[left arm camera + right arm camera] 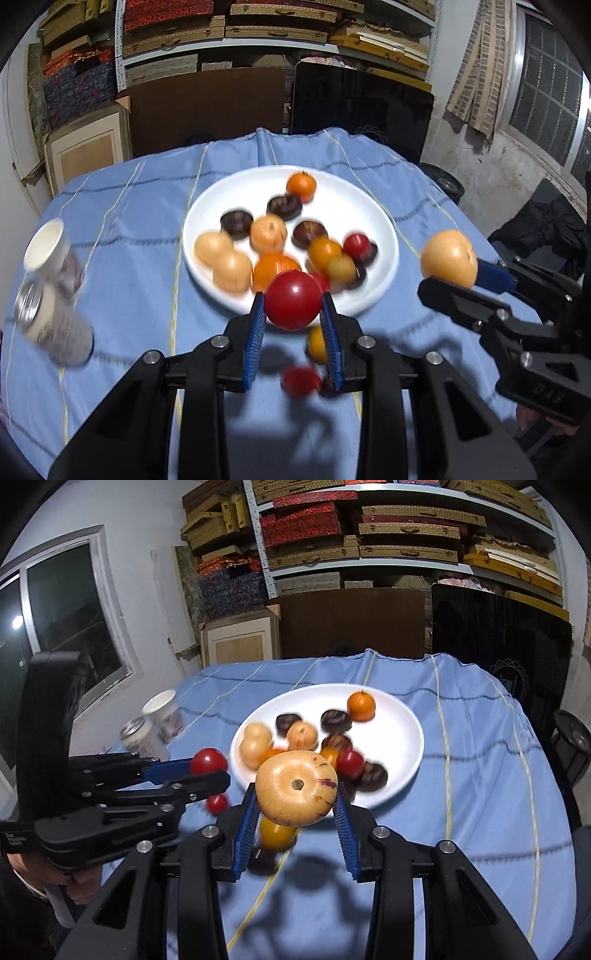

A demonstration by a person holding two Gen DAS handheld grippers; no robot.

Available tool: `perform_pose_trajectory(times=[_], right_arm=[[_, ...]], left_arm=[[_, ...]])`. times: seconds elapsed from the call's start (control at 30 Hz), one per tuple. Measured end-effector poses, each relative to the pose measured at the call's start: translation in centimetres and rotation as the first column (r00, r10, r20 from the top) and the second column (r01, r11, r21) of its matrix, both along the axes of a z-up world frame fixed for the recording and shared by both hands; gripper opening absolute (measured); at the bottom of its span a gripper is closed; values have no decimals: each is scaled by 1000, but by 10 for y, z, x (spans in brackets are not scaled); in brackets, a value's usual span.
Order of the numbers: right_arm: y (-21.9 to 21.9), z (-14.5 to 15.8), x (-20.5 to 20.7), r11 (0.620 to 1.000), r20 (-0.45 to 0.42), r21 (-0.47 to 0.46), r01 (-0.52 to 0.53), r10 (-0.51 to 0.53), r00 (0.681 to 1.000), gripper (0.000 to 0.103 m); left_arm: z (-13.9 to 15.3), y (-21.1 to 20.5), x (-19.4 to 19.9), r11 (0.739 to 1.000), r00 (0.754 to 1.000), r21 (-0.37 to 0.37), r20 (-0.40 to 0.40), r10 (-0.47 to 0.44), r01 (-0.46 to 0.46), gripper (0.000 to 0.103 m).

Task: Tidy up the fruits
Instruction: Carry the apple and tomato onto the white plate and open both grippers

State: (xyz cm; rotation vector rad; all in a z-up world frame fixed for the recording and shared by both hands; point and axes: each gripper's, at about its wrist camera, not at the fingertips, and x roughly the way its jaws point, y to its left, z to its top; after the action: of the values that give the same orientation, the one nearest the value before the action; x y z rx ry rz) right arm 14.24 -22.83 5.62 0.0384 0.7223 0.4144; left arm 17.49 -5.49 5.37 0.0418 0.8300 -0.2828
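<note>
left gripper [293, 312]: fingers closed on a red fruit [293, 300], held in the air above the near rim of the plate; seen from the right wrist view at left, gripper [210, 770], fruit [208, 761]
right gripper [295, 805]: fingers closed on a large pale yellow fruit [296, 788], stem end facing the camera, purple streaks on its right side; raised over the near edge of the plate; in the left wrist view it sits at right, gripper [458, 280], fruit [448, 258]
plate [343, 206]: white, round, mid tabletop, on the blue cloth [147, 192]
on plate: one orange fruit [301, 185] at the far side, apart from the rest; three dark brown fruits [284, 206] around the middle; pale yellow fruits [213, 248] bunched at the left; orange, red and more dark ones crowded at the near right, blurred, count unclear
loose fruit on cloth: a small red one [300, 381] and a yellow-orange one [317, 343] near the plate's front edge, below the left gripper; a dark one next to them, partly hidden by a finger
cups: white paper cup [50, 245] and a can-like container with a metal rim [51, 325], touching each other, left of the plate, well apart from it; both look tilted, blurred
background: shelves of flat boxes [369, 528], a dark screen [362, 107] behind the tabletop
</note>
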Motion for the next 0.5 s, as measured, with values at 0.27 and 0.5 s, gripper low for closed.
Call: perform_pose_trajectory(times=[0.27, 0.5], right_arm=[[11, -28, 74, 1000, -74, -14, 25, -26, 997, 41], [6, -33, 85, 998, -68, 24, 59, -57, 996, 51]], left_arm=[[-16, -7, 80, 999, 999, 37, -39, 36, -35, 29], [-21, 0, 94, 995, 996, 30, -23, 92, -91, 62]])
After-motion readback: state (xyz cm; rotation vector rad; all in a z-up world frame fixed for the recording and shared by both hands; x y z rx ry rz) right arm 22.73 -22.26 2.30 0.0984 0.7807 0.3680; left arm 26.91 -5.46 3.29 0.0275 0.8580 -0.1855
